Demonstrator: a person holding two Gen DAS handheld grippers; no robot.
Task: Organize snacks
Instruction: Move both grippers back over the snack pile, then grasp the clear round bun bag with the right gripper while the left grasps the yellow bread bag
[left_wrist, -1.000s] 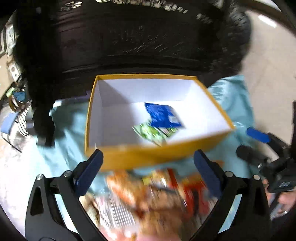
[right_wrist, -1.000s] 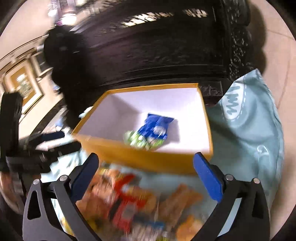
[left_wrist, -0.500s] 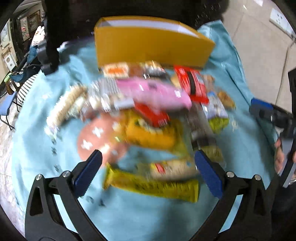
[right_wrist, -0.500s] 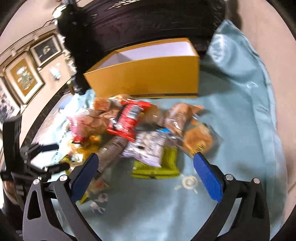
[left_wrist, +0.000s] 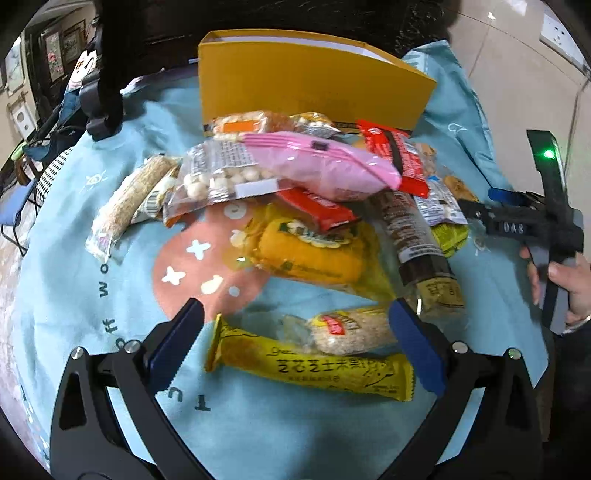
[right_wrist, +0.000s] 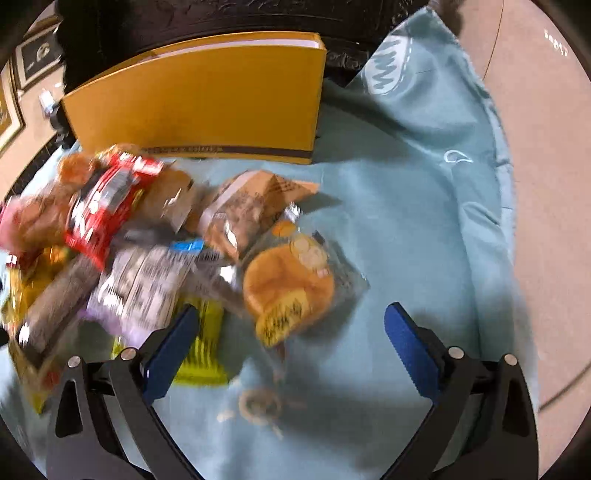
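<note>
Your left gripper (left_wrist: 295, 343) hangs over the near side of the snack pile with its fingers spread wide and nothing between them. Your right gripper (right_wrist: 291, 343) is likewise wide apart and empty, at the right side of the pile; that view is blurred, so detail there is uncertain.

The snacks lie heaped on a light blue cloth (left_wrist: 258, 435) covering the tabletop, in front of a yellow box (left_wrist: 306, 88) that stands toward the far edge. Directly below your left fingers lies a long yellow bar (left_wrist: 314, 365), flat on the cloth, with a pale rice bar (left_wrist: 354, 328) touching its far side. Nearest your right fingers sits a bun in a clear wrapper (right_wrist: 291, 284).

Assessment: these packets look light, soft and slick-wrapped; contents may crush. Take the yellow bar across its narrow middle, not by the crimped ends, which would likely slip. Close gently. Expect neighbouring packets to shift if brushed.
</note>
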